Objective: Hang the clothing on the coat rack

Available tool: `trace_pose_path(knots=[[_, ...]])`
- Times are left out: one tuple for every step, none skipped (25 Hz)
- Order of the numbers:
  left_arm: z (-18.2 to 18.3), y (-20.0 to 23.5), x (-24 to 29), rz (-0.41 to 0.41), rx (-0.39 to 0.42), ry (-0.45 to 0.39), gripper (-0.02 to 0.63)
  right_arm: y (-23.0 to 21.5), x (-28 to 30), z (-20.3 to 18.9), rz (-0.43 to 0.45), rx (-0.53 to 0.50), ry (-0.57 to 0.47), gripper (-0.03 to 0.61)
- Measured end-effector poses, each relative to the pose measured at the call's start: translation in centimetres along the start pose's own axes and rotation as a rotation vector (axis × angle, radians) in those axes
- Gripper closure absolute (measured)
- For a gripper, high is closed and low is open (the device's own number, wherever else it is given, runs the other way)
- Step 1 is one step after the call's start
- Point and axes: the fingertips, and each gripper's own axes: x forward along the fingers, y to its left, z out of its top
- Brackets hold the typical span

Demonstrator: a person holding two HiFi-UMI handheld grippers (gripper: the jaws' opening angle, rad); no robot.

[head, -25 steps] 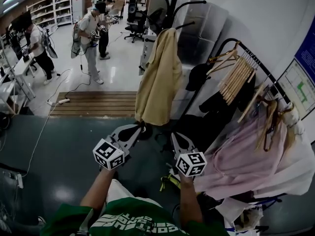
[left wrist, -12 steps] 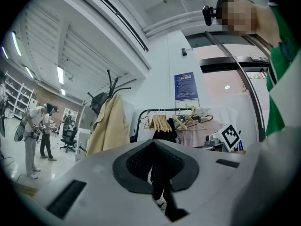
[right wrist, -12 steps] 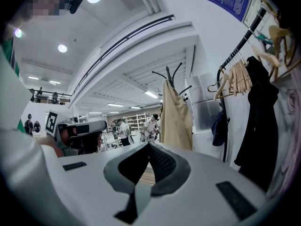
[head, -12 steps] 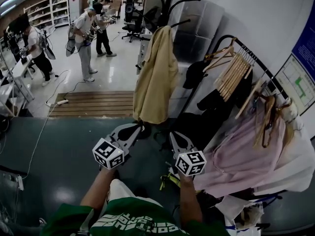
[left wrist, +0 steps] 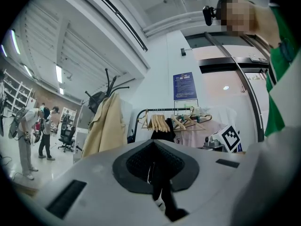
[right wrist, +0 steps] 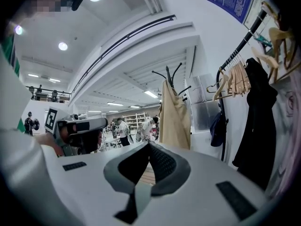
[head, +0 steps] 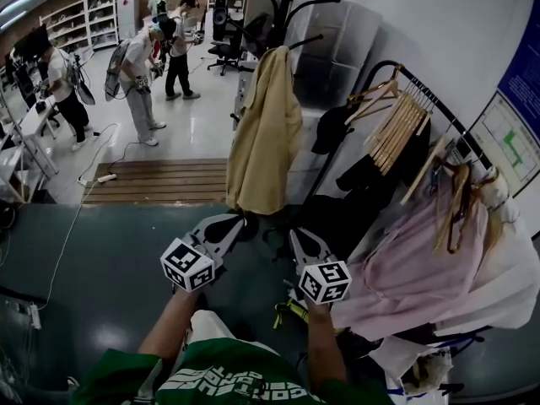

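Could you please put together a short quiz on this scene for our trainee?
1. True or false: the tan coat hangs on the black coat rack.
2. What hangs bunched on the garment rail? A wooden hangers; B umbrellas; C towels.
3. How do the jaws of the left tool and right tool stand, and what do they hold?
Key: 1 true; 2 A; 3 together, holding nothing.

shirt print: white lettering on the person's green shirt (head: 240, 388), upside down and cut off, can't make it out
blue poster (left wrist: 184, 85): on the wall above the clothes rail (left wrist: 164, 111), print way too tiny to read
left cube (head: 187, 264), right cube (head: 326, 282): just black-and-white square markers, no letters or numbers
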Motion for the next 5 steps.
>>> trace_pose_path(knots=[[-0.02, -0.03, 0.03, 0.000, -0.001, -0.001, 0.620, -0.02, -0.02, 0.00, 0.000, -0.002, 0.000, 0.571], [-0.01, -0.09, 0.09, -0.001, -0.001, -0.002, 0.620, -0.07, -0.05, 0.00, -0.001, -0.003, 0.001, 0.571], [0.01, -0.18, 0.16, -0.003, -0.001, -0.003, 0.620, -0.14, -0.09, -0.01, -0.002, -0.003, 0.001, 0.571], [0.05, -0.27, 0.24, -0.005, -0.001, -0.004, 0.620, -0.22, -0.12, -0.01, -0.004, -0.001, 0.001, 0.569], [0.08, -0.37, 0.31, -0.007, 0.000, -0.005, 0.620, -0.29, -0.16, -0.01, -0.005, 0.000, 0.002, 0.571]])
